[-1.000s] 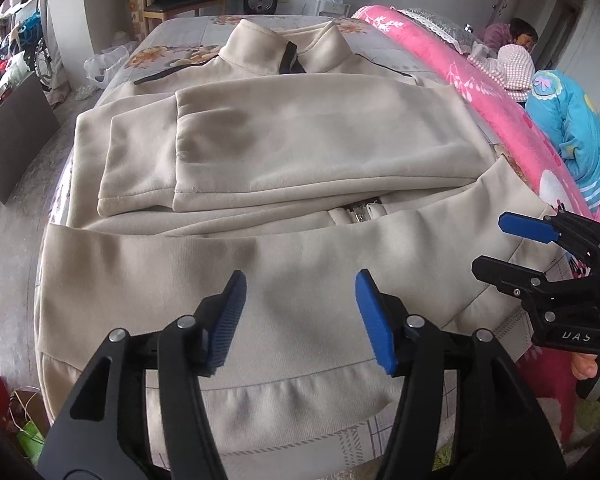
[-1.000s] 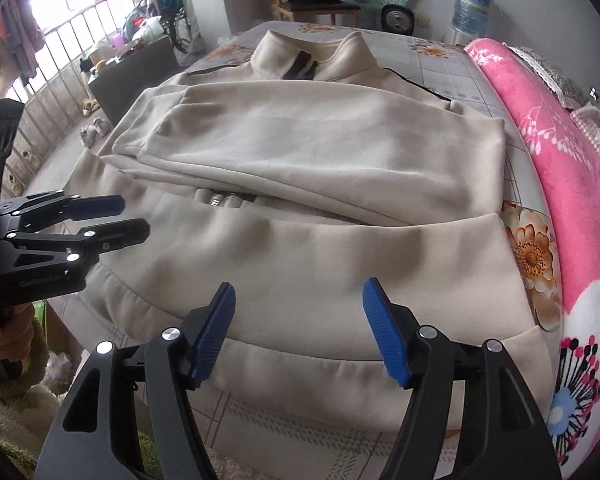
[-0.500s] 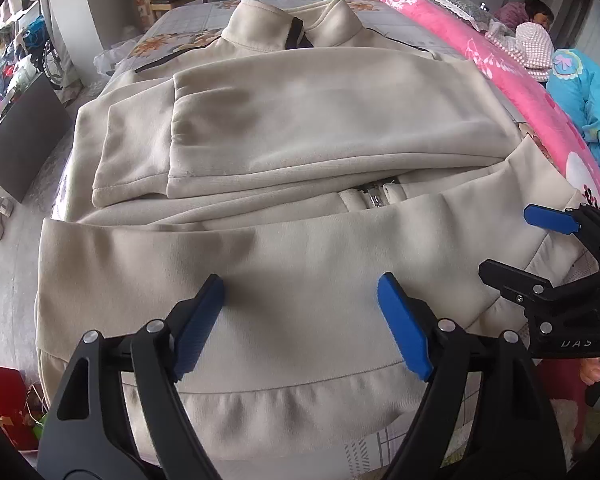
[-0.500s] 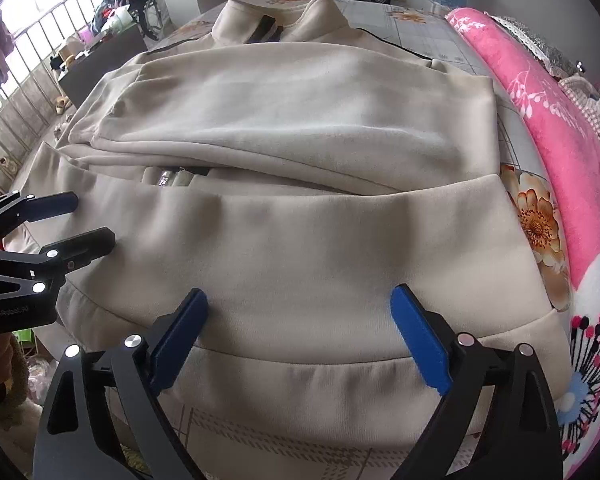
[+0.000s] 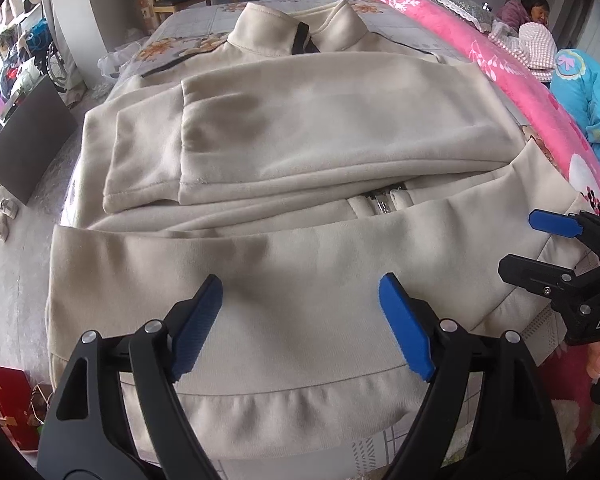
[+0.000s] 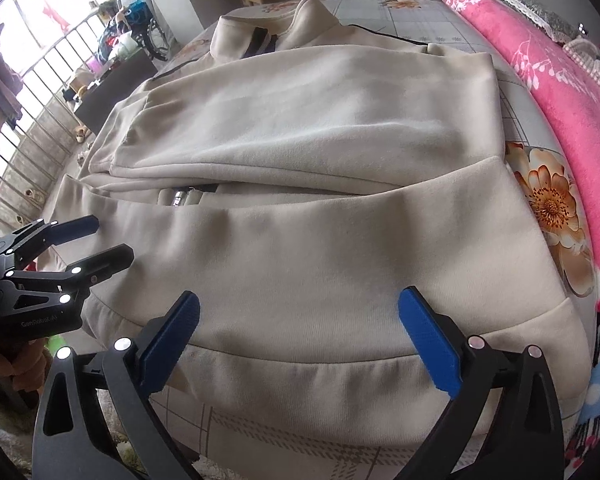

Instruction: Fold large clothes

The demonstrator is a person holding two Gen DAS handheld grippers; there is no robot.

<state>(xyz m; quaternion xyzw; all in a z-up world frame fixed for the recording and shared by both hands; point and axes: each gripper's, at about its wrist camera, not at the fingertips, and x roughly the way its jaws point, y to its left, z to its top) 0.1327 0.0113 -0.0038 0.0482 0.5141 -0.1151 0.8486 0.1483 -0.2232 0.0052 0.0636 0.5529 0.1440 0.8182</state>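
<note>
A beige zip-up jacket (image 5: 320, 128) (image 6: 320, 120) lies flat on the bed, collar at the far end. Both sleeves are folded across its chest, and its lower part is folded up to the zipper pull (image 5: 382, 204). My left gripper (image 5: 300, 284) hovers open over the near fold on the left side, with nothing between its blue pads. My right gripper (image 6: 300, 296) hovers over the same fold on the right side; its jaws are opening and hold nothing. Each gripper shows in the other's view: the right gripper (image 5: 520, 242) at the right edge, the left gripper (image 6: 112, 238) at the left edge.
A pink blanket (image 5: 520, 92) (image 6: 572, 92) runs along the bed's right side, with a person (image 5: 536, 12) lying beyond it beside a blue garment (image 5: 588, 92). Floral bedsheet (image 6: 548, 200) shows to the jacket's right. A dark board (image 5: 24, 140) and a railing (image 6: 32, 120) stand left.
Both grippers' jaws have spread much wider. Both views have tipped down and drawn slightly closer to the jacket's near fold. The jacket itself lies as before.
</note>
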